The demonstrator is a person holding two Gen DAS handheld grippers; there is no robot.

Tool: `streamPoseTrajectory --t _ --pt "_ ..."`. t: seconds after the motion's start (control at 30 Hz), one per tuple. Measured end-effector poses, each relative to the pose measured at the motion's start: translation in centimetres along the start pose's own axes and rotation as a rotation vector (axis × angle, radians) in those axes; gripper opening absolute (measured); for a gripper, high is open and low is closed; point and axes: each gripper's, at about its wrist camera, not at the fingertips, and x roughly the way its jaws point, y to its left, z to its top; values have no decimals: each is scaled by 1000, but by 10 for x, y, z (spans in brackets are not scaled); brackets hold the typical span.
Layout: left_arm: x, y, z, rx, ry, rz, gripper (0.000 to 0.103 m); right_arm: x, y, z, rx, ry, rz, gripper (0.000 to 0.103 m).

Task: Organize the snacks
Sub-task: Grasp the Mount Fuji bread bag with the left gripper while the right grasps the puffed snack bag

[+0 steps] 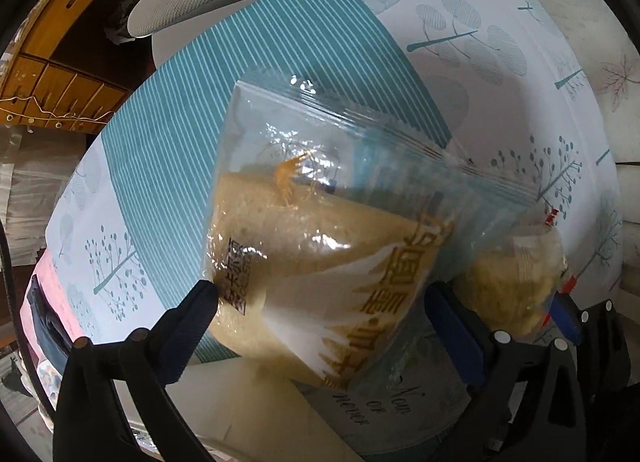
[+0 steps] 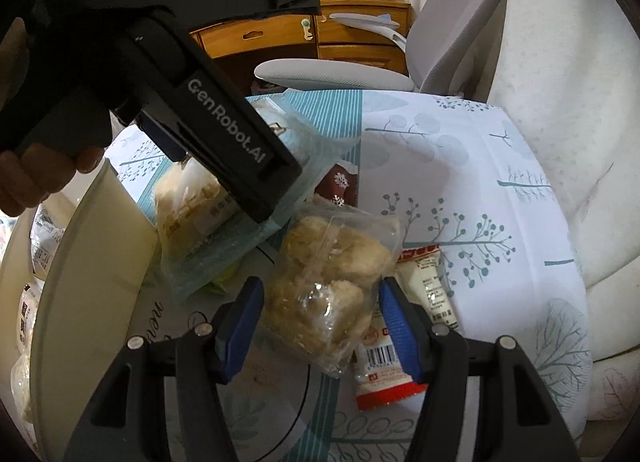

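A clear zip bag (image 1: 328, 198) holding a brown bread pack with gold lettering fills the left wrist view. My left gripper (image 1: 320, 290) points straight down over it with its fingers spread wide on either side, and the black left tip just meets the bag's edge. In the right wrist view the same zip bag (image 2: 200, 230) lies under the left gripper's black housing (image 2: 224, 134). My right gripper (image 2: 320, 286) is shut on a small clear bag of pale crumbly snacks (image 2: 332, 282), with a blue pad against each side. This snack bag (image 1: 512, 282) also shows at the right.
A red-and-white barcoded packet (image 2: 380, 366), a white packet (image 2: 434, 286) and a brown snowflake packet (image 2: 340, 182) lie on the tree-print tablecloth (image 2: 480, 166). A cream bin (image 2: 112, 246) with wrapped snacks stands on the left. A printed round tray (image 1: 360, 418) lies under the bags. A grey chair (image 2: 332, 74) stands behind.
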Motion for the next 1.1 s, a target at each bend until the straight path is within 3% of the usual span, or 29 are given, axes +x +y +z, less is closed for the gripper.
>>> streamPoseTrajectory --t 0.13,0.4,0.57,0.87,1.1 --pt "4 12 -1 -34 -21 -20 102 0 0 1 3 7 17 54" --pt "1 36 -5 -129 -67 -51 86 0 -3 1 35 -1 45 46" --pt "-13 49 -13 -164 -124 -80 57 -9 -1 0 40 6 63 45" --pt "-23 75 -24 -282 -193 -138 41 -34 1 -7 40 5 86 45" --pt "-58 85 -37 -346 -256 -195 28 -55 5 -10 -9 39 135 45"
